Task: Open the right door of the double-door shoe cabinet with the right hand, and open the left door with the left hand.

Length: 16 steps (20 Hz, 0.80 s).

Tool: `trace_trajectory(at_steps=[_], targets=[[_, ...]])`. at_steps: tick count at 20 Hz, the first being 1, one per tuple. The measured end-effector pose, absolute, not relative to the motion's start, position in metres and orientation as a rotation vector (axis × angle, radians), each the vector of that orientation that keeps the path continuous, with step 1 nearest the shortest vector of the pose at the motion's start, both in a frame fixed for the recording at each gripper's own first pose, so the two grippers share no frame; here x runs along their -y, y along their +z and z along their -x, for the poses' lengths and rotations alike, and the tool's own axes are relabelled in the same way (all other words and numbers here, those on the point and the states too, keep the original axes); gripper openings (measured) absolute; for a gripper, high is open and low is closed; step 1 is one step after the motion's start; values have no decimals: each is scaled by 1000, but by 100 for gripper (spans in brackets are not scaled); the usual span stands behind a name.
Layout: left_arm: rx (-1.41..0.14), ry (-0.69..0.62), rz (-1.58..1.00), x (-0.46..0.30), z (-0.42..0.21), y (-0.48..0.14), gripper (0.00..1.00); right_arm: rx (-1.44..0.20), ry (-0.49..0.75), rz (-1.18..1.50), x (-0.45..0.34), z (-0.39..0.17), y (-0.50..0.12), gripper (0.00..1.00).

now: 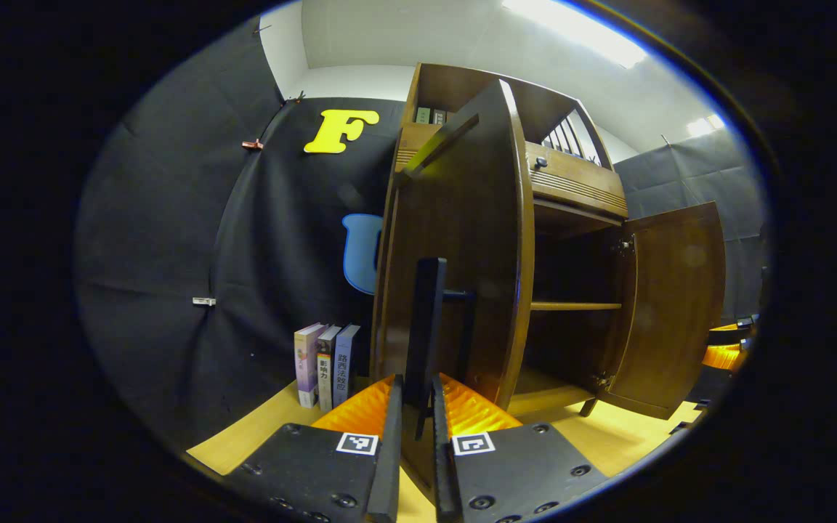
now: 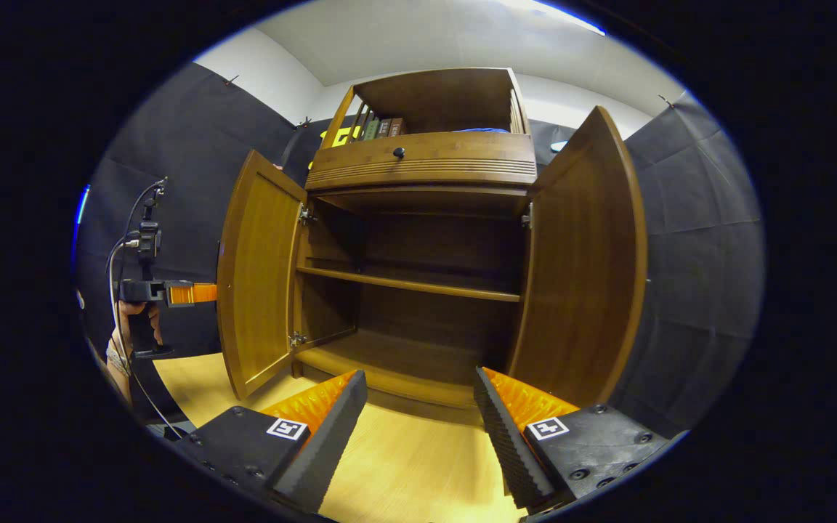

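Both doors of the shoe cabinet [image 2: 418, 240] stand swung out. The left gripper [image 1: 416, 407] is clenched on the black handle [image 1: 426, 327] of the left door [image 1: 455, 247]. The right gripper [image 2: 418, 421] is released, its fingers spread apart, just short of the right door [image 2: 582, 269].

three books [image 1: 325, 365] upright on wooden floor [image 1: 259, 428], 7 o'clock in left gripper view, against booth wall | row of books [image 2: 382, 128] on top open shelf, 12 o'clock in right gripper view | ceiling light [image 1: 578, 33] 1 o'clock
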<state>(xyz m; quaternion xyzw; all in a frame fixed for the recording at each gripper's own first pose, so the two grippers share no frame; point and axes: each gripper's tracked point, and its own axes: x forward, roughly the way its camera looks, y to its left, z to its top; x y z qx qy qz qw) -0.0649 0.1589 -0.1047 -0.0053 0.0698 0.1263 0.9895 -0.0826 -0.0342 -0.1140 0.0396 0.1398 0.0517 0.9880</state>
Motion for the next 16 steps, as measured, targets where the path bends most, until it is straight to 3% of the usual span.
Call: trace_trajectory(at_steps=[6, 11, 16], targets=[[-124, 413, -37, -205, 107, -83, 20, -283, 164, -96, 4, 63, -116, 94], [-99, 393, 3, -180, 127, -57, 20, -257, 178, -119, -8, 43, -109, 94], [-35, 323, -28, -133, 95, -17, 20, -226, 142, -151, -17, 22, -87, 94]])
